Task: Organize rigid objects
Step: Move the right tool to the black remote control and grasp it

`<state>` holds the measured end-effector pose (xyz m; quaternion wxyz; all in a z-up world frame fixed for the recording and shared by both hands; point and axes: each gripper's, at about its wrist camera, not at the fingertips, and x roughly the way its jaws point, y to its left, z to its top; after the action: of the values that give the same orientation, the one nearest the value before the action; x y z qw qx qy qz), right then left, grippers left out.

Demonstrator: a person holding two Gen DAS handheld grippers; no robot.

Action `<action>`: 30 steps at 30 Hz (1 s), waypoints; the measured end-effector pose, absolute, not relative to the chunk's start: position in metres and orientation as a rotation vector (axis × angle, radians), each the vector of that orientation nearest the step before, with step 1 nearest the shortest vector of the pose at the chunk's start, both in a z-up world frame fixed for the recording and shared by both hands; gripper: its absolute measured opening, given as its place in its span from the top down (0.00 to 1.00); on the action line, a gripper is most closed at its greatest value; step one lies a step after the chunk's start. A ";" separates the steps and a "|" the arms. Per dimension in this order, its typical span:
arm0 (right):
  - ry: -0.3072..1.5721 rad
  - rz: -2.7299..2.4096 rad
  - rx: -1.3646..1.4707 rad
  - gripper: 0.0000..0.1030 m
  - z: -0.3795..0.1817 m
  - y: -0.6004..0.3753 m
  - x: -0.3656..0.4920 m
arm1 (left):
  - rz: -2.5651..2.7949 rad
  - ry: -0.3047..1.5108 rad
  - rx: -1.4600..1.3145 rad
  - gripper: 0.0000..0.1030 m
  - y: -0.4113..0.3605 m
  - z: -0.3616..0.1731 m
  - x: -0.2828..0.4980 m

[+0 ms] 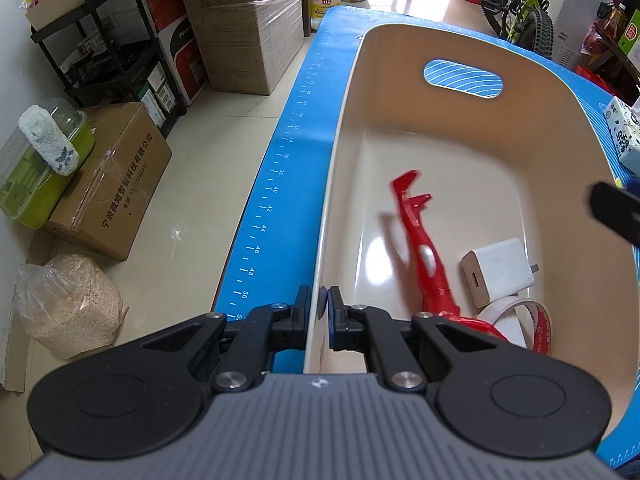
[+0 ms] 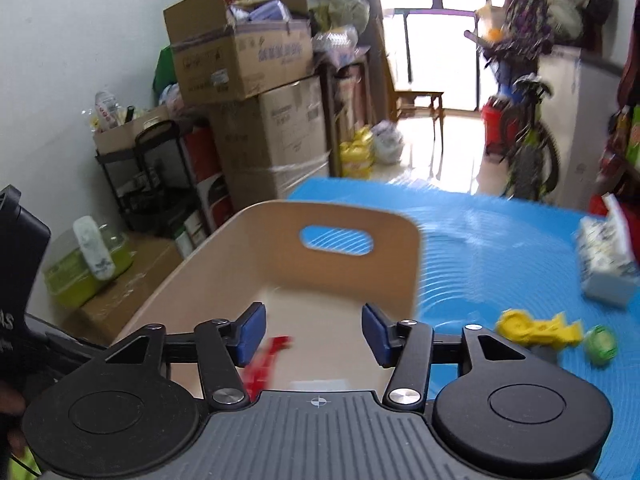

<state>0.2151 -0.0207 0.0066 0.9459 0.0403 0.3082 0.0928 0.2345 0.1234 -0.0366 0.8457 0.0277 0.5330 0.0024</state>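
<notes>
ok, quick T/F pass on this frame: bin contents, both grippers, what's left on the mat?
1. The red plastic wrench lies inside the beige bin. True.
2. The left gripper is wide open. False: its jaws are shut on the bin's near rim.
3. The white charger sits on the blue mat outside the bin. False: it is in the bin, beside the wrench and a tape roll.
4. The right gripper is open and holds nothing. True.
5. A yellow toy and a green ball lie on the mat outside the bin. True.
</notes>
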 end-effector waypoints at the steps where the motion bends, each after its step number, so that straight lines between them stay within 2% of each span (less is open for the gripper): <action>1: 0.622 0.175 0.080 0.37 0.007 -0.027 0.212 | 0.005 1.125 0.059 0.91 0.124 -0.037 0.235; 20: 0.617 -0.238 0.050 0.33 -0.048 -0.126 0.192 | 0.006 1.125 0.059 0.91 0.124 -0.037 0.234; 30: 0.646 -0.323 0.071 0.33 -0.082 -0.138 0.200 | 0.001 1.124 0.056 0.91 0.127 -0.035 0.235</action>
<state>0.2001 -0.1383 -0.0825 0.9350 0.0349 0.3158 -0.1578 0.2350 0.1271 -0.0350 0.8459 0.0264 0.5327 0.0006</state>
